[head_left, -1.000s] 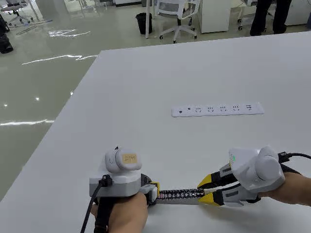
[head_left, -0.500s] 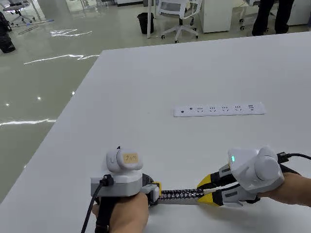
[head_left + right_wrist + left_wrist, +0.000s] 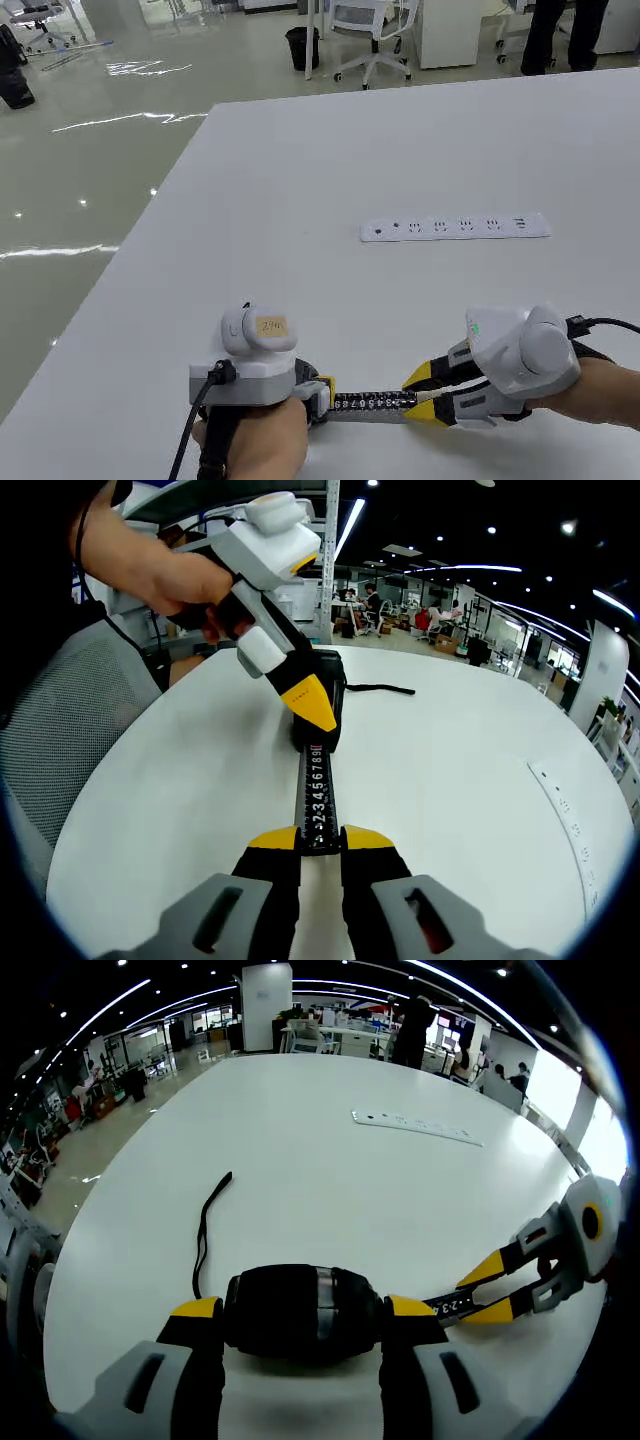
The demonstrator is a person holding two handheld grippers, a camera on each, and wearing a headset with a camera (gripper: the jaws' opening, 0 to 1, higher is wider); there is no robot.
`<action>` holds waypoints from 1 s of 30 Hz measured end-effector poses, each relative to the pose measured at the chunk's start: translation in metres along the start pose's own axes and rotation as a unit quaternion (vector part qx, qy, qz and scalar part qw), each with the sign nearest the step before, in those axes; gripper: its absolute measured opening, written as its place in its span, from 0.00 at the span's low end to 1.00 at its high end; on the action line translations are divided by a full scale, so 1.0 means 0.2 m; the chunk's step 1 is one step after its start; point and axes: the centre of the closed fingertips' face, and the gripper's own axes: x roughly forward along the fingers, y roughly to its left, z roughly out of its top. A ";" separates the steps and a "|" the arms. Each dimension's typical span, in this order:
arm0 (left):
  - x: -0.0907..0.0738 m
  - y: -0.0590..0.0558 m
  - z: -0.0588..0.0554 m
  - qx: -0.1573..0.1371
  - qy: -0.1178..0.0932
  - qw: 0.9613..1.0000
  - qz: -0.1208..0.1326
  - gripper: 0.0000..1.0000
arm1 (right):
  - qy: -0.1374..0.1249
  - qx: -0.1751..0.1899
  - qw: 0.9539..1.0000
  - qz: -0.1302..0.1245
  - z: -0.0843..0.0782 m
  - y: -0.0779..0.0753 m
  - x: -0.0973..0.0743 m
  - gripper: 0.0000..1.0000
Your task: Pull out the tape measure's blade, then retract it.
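White table (image 3: 300, 180): left gripper (image 3: 303, 1310) clamped tape measure (image 3: 280, 1300); right gripper (image 3: 320, 837) pinched blade (image 3: 318, 790) just ahead. Blade partly out; rest of pull & retract not yet done.

Table (image 3: 300, 200): white top, smooth, matt. Floor (image 3: 90, 140): polished, mirror-glossy, streaked with reflected light. Tape measure case (image 3: 270, 1312): black, matt, rubbery look, with one shiny band. Blade (image 3: 318, 800): dark, slight sheen, white printed numerals. Power strip (image 3: 455, 227): smooth white plastic.
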 end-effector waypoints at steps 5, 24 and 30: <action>0.00 0.00 0.00 0.000 -0.001 1.000 -0.001 0.59 | 0.000 0.000 1.000 0.001 0.01 0.00 0.01 0.15; 0.00 0.00 0.00 -0.004 0.001 1.000 -0.006 0.59 | 0.000 -0.003 1.000 0.007 0.05 0.00 0.08 0.15; 0.00 0.00 0.00 -0.005 0.001 1.000 -0.007 0.59 | 0.000 -0.004 1.000 0.009 0.06 0.00 0.10 0.14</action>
